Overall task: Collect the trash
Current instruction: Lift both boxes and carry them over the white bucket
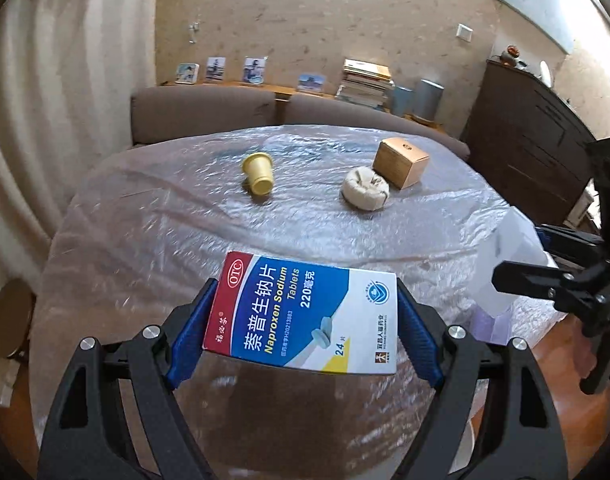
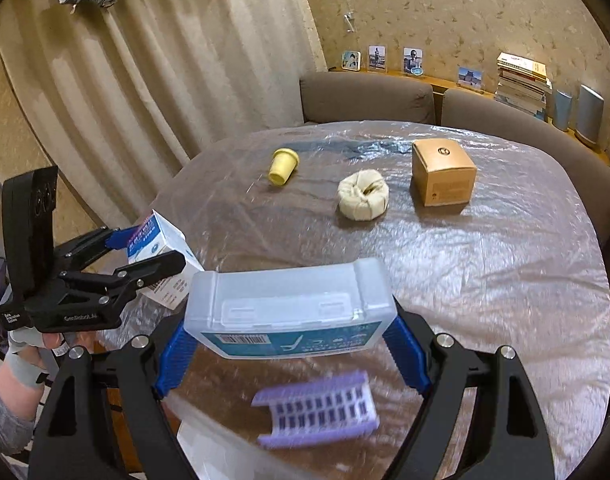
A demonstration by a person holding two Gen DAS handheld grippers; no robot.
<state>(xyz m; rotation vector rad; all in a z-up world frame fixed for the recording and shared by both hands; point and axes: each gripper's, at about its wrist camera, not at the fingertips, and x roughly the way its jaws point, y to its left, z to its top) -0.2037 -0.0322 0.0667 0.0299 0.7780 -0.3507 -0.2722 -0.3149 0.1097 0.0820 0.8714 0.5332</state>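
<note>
My left gripper [image 1: 303,316] is shut on a blue and white Naproxen medicine box [image 1: 305,312] and holds it above the near edge of the round, plastic-covered table [image 1: 165,220]. The box also shows in the right wrist view [image 2: 161,248], in the left gripper [image 2: 145,252]. My right gripper [image 2: 291,344] is shut on a clear plastic case [image 2: 289,304] with a blue label. Under it a purple ribbed piece [image 2: 317,414] looks blurred. Farther on the table lie a yellow cup [image 1: 259,174] on its side and a crumpled paper wad [image 1: 367,188].
A brown cardboard box [image 1: 401,162] stands at the far right of the table, next to the wad. A brown sofa [image 1: 201,114] sits behind the table. A dark cabinet [image 1: 529,140] stands at the right. Curtains [image 2: 125,80] hang at the left.
</note>
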